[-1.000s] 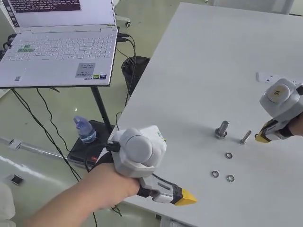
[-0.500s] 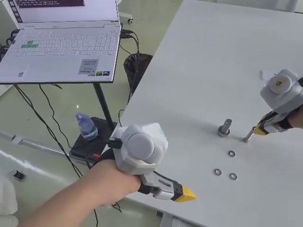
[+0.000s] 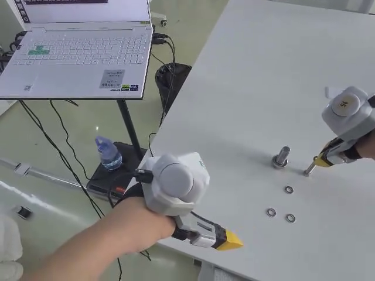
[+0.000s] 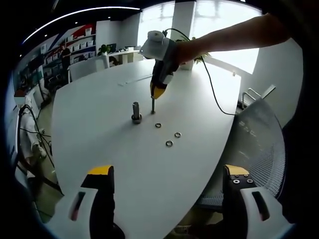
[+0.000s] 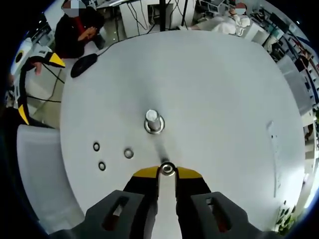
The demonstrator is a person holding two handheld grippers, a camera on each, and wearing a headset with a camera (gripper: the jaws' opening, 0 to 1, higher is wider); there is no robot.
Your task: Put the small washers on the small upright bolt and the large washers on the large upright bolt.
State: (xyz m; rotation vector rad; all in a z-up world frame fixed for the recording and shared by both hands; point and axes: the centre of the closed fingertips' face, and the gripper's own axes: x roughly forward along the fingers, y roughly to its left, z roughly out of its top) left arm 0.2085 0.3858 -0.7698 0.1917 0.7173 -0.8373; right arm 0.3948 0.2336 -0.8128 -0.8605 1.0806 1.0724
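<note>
Right gripper view looks straight down the slim silver small bolt, whose top sits between the yellow fingers of the right gripper; the fingers press in on it from both sides, so I read them as clamped on its upper end; a second ago, in the head view, that yellow tip hung just beside the bolt and apart from it, and since then it has come over the top and taken hold; the bolt leans a little in the head view yet looks upright in the left gripper view, so its true tilt is hard to call; my judgement is that the right hand is steadying or straightening the small bolt before any threading starts

Just beside it stands the thick silver large bolt, upright on a wide base; whether a washer already rests there I cannot tell; the three loose silver ring washers lie flat on the white table near both bolts, laid out as before, and their sizes look alike from here; nothing is on the small bolt yet, so the task is at its beginning

The left gripper has its fingers wide apart and empty, hanging at the table's near edge, well apart from the washers; off the table's edge an open white laptop sits on a stand
</note>
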